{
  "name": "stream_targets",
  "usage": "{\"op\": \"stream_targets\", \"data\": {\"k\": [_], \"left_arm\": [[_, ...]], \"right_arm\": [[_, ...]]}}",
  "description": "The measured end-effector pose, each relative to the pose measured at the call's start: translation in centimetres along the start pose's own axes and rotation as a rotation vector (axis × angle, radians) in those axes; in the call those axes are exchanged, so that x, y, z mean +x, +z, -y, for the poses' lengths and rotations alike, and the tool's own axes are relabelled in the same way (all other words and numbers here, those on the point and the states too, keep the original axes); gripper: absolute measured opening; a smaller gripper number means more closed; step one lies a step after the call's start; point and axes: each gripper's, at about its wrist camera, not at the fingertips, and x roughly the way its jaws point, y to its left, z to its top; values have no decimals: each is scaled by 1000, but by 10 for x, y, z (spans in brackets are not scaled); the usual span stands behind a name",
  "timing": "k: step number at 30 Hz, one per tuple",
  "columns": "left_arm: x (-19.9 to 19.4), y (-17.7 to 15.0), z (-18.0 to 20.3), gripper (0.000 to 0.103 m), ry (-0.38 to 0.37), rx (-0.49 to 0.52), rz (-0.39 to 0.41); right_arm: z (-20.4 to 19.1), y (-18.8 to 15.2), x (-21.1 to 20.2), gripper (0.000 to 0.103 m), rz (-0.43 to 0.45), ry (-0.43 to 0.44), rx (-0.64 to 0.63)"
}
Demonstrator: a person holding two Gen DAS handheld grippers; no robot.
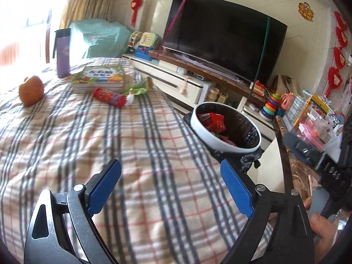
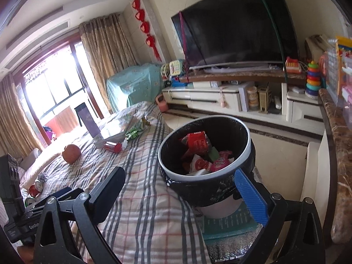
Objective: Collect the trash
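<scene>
On the plaid-covered bed, a red cylindrical snack tube and a crumpled green wrapper remain uncollected, both tools gape wide and empty, and the round white bag-lined bin beside the bed already holds several wrappers.

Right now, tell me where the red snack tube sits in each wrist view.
Left wrist: red snack tube upper left of centre, on the plaid blanket, before the book.
Right wrist: tube left of centre, small.
Shared landmark: trash bin, to its right.
</scene>
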Motion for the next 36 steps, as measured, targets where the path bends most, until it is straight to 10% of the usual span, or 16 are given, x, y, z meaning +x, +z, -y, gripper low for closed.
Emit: {"op": "stream_targets", "data": {"k": [6, 12, 36], "left_arm": [[-31, -13, 1, 96, 52, 40, 120], [-53, -35, 16, 103, 200, 139, 265], [-63, -55, 21, 103, 257, 146, 257]], "right_arm": [[-28, -4, -40, 103, 175, -40, -148], [-29, -24, -39, 103, 167, -66, -155], [-17, -47, -45, 103, 180, -102, -137]]}}
